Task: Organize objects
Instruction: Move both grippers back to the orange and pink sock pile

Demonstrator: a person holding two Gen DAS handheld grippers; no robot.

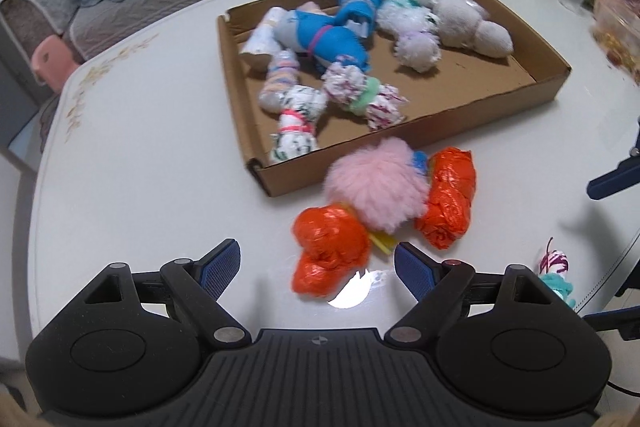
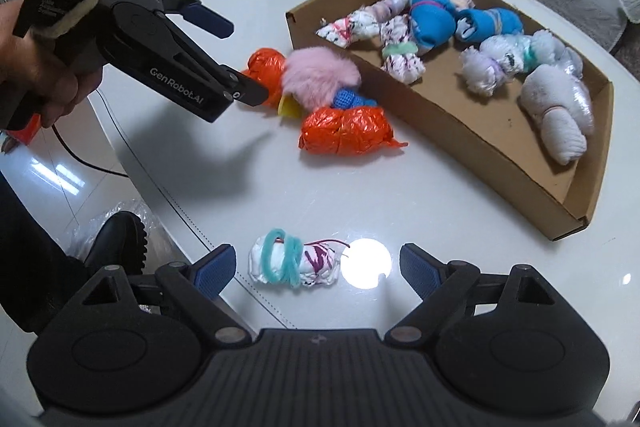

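Well along by the look of it: cardboard tray (image 1: 400,155) on the white desk (image 1: 140,167) already loaded with tied bundles, blue ones, white patterned ones, pale fluffy ones, lying loose across its floor. Still out on the desk: two orange bundles, the nearer orange bundle (image 1: 328,251) and the farther orange bundle (image 1: 450,199), with a pink pompom (image 1: 378,187) wedged between them, touching both, just outside the tray's near wall. Also left over, well apart from that cluster, a white bundle with teal tie (image 2: 288,263). Left gripper (image 1: 318,259) spread wide, nothing held, nearer orange bundle sitting right in the gap between the fingers (image 1: 220,263), closer to the right-hand pad, no pad pressing on it. Right gripper (image 2: 316,267) likewise wide and empty, white bundle lying crosswise between its fingers (image 2: 212,269), nearer the left-hand pad, bright lamp glare beside it. Probably four pieces to go before the desk reads as tidied, both hands lined up for a pick.
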